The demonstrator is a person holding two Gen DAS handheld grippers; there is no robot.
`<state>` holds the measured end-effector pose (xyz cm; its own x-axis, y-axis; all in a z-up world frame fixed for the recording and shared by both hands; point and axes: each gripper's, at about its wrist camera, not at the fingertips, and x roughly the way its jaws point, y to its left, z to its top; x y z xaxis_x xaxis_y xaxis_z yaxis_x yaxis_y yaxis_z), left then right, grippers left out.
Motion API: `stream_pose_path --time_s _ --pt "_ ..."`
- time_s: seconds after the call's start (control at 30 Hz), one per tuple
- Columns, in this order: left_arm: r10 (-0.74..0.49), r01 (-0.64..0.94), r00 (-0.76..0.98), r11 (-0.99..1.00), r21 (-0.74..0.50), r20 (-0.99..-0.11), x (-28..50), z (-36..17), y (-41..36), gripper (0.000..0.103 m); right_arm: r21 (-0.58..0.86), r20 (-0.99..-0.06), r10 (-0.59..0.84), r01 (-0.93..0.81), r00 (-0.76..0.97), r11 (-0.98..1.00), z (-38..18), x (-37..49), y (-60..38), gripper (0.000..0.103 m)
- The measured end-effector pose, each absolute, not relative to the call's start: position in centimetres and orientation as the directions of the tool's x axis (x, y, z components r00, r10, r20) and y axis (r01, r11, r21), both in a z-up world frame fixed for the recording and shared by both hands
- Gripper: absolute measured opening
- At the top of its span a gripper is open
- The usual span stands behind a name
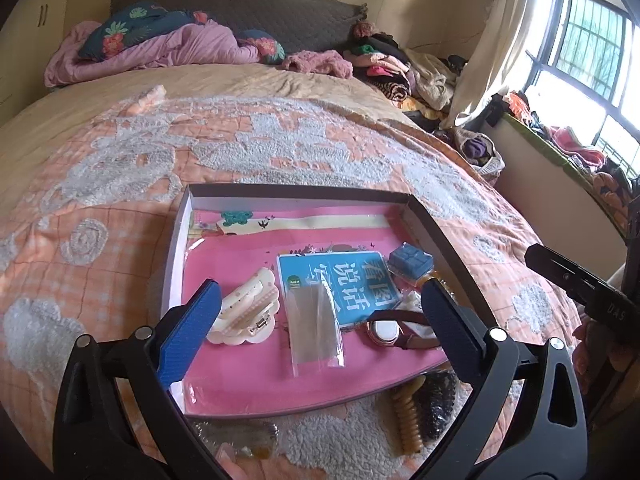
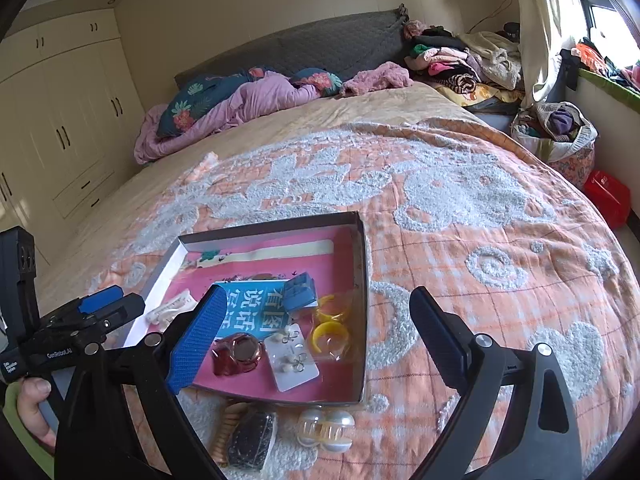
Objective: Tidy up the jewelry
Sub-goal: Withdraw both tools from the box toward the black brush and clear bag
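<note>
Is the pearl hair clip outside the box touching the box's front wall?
Apart. The right wrist view shows a strip of blanket between the pearl hair clip and the box, whose front wall ends above it.

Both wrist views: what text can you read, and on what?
"看图说话" in large white characters on the blue booklet in the tray; its smaller print is too blurred.
"DAS" on the right hand-held gripper, partly cut off.
"GenRobot.AI" on the left hand-held gripper; the small label beside it is too small to read.
</note>
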<state>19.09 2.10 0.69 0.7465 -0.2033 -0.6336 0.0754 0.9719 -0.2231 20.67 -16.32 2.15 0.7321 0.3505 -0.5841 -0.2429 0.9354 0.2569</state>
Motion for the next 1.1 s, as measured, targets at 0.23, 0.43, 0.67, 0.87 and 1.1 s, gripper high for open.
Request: stream_pose_path --time_s 0.23,0.43,0.67,0.87,1.1 --pt "-0.204 0.075 0.766 0.97 -0.23 -0.61 17.9 2.0 2.3 0.093 0.264 -0.561 0.366 -0.258 0.742 0.929 3.4 19.2 -16.5 0.092" --pt "-0.199 0.075 0.79 0.97 -0.23 -0.58 16.6 3.4 2.3 0.093 0.268 -0.545 0.374 -0.267 0.75 0.926 4.3 18.1 -16.7 0.092" --pt "-0.198 0.076 0.806 0.969 -0.235 -0.558 15.1 4.5 2.3 0.093 0.267 -0.526 0.387 -0.285 0.757 0.921 5.4 16.6 -16.7 0.092" --pt "-0.198 0.08 0.811 0.97 -0.23 -0.551 14.0 4.8 2.3 0.093 0.265 -0.519 0.397 -0.298 0.757 0.917 5.8 15.6 -16.6 0.092" --pt "-0.193 0.08 0.813 0.972 -0.223 -0.55 12.8 5.1 2.2 0.093 0.263 -0.512 0.409 -0.315 0.755 0.912 6.4 14.4 -16.6 0.092"
